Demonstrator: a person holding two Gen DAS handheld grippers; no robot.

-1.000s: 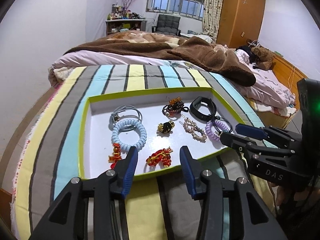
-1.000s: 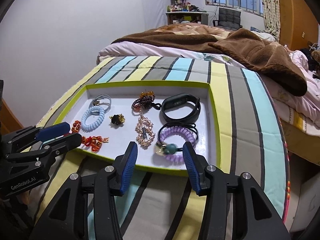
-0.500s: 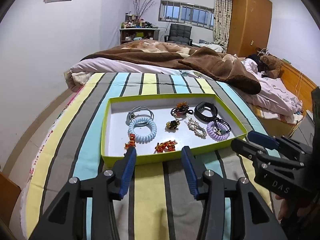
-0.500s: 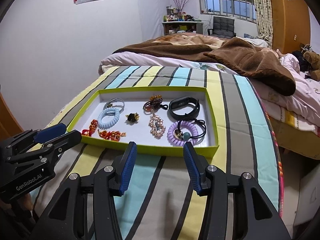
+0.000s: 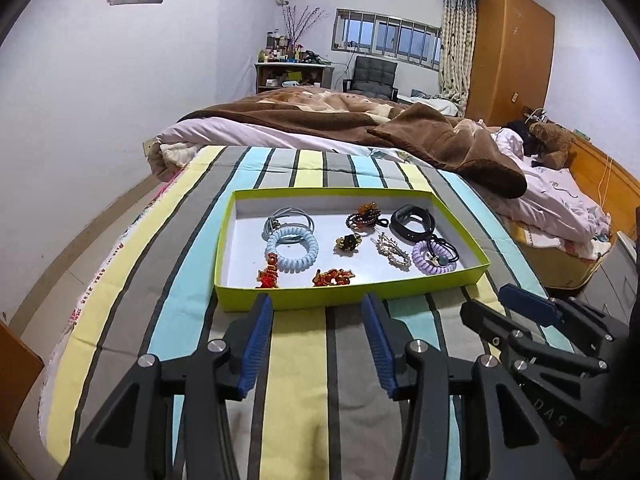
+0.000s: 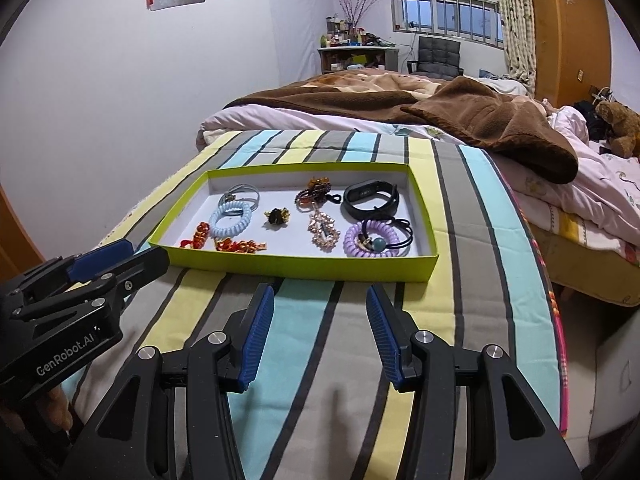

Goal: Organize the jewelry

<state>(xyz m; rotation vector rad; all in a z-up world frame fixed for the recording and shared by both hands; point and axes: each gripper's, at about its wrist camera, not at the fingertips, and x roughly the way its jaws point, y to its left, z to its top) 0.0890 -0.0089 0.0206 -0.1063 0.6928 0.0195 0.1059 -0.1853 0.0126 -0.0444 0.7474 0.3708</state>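
A lime-green tray (image 5: pixel 344 295) (image 6: pixel 304 268) with a white floor lies on the striped bedspread. It holds a blue coil hair tie (image 5: pixel 292 249) (image 6: pixel 231 219), a purple coil tie (image 5: pixel 434 257) (image 6: pixel 374 239), a black wristband (image 5: pixel 412 222) (image 6: pixel 370 198), red-gold ornaments (image 5: pixel 333 277) (image 6: pixel 238 245), a gold hair clip (image 5: pixel 394 250) (image 6: pixel 323 229) and a bead bracelet (image 5: pixel 364 216). My left gripper (image 5: pixel 316 308) (image 6: pixel 120 256) and right gripper (image 6: pixel 320 300) (image 5: pixel 486 306) are both open and empty, held back from the tray's near edge.
A brown blanket (image 5: pixel 360 120) and pink bedding (image 5: pixel 560 200) lie behind the tray. A teddy bear (image 5: pixel 550 142) sits at the far right. The bed's edge drops off on the left (image 5: pixel 64 320) and on the right (image 6: pixel 560 320). A wardrobe (image 5: pixel 512 52) stands at the back.
Both grippers have pulled back and up from the tray, which now looks smaller and farther away. Both stay open and empty. The jewelry has not moved.
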